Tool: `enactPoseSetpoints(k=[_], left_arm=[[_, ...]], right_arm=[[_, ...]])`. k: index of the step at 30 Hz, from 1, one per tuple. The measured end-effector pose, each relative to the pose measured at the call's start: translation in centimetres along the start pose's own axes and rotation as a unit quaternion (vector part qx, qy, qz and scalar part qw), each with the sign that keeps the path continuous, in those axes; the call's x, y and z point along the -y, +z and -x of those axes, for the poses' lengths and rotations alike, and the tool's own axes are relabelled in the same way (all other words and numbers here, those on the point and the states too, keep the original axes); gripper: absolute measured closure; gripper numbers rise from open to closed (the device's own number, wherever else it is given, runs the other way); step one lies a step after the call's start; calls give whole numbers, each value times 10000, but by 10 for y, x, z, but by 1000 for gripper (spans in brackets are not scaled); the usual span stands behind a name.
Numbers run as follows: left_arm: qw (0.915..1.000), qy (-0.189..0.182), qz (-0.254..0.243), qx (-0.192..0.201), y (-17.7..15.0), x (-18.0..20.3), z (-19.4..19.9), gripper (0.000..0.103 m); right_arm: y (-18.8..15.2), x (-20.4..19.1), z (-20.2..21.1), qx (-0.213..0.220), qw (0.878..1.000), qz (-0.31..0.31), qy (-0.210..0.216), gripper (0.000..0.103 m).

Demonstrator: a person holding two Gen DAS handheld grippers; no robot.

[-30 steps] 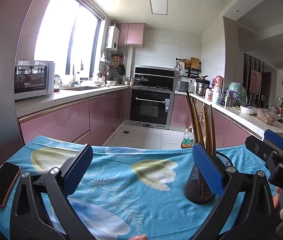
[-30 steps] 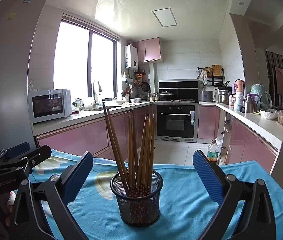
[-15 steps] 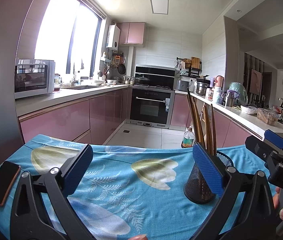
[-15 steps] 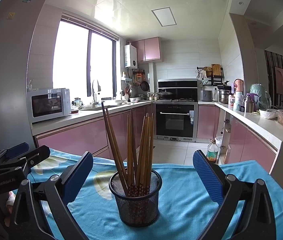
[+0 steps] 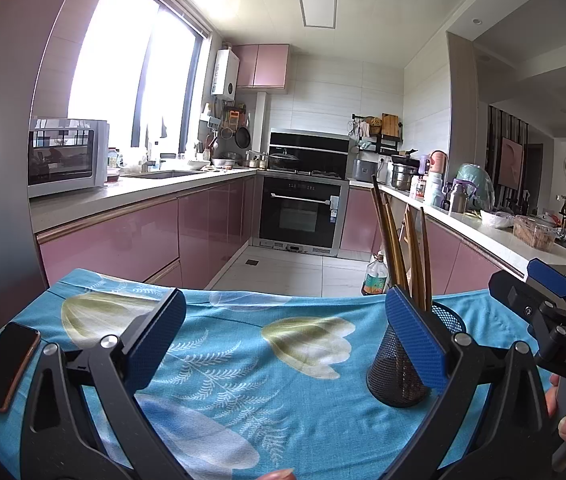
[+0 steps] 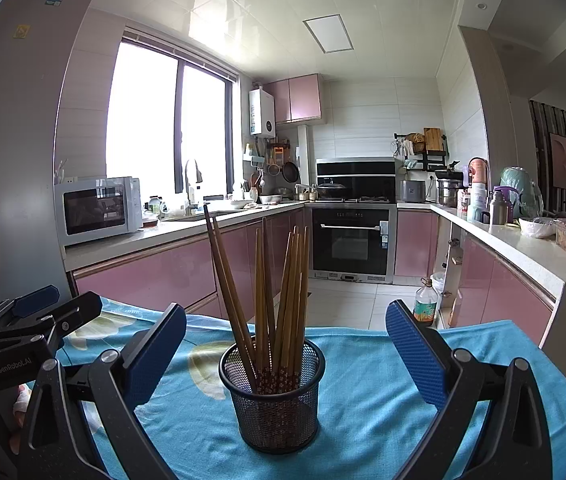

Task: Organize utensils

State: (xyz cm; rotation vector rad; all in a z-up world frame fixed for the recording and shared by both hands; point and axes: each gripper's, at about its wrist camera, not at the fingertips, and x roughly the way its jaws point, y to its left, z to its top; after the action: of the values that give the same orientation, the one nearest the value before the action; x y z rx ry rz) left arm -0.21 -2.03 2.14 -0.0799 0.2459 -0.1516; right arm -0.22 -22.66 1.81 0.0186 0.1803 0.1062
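A black mesh cup (image 6: 274, 396) stands upright on the blue flowered tablecloth (image 6: 367, 392), holding several brown chopsticks (image 6: 279, 292) that fan upward. My right gripper (image 6: 283, 344) is open and empty, its blue pads either side of the cup and a little short of it. In the left wrist view the cup (image 5: 397, 364) sits at the right, partly behind my right pad, with the chopsticks (image 5: 401, 248) sticking up. My left gripper (image 5: 283, 340) is open and empty over the cloth (image 5: 243, 364). The right gripper also shows in the left wrist view (image 5: 555, 312), at its right edge.
A dark phone (image 5: 7, 364) lies on the cloth's left edge. Beyond the table are pink kitchen cabinets, a microwave (image 5: 67, 160), an oven (image 5: 303, 212) and a bottle on the floor (image 5: 375, 276). The left gripper shows at the right wrist view's left side (image 6: 35, 320).
Both views have shifted very slightly; the cup and chopsticks sit a touch lower and nearer in the right wrist view. Both grippers stay open.
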Motion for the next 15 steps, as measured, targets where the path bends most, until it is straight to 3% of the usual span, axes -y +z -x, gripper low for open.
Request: enactPoseSetpoints(k=[15], left_arm=[[10000,-7,1,-19,-4,2,-2,5]], right_arm=[[0,1,0,3,10000,-12,-2,6]])
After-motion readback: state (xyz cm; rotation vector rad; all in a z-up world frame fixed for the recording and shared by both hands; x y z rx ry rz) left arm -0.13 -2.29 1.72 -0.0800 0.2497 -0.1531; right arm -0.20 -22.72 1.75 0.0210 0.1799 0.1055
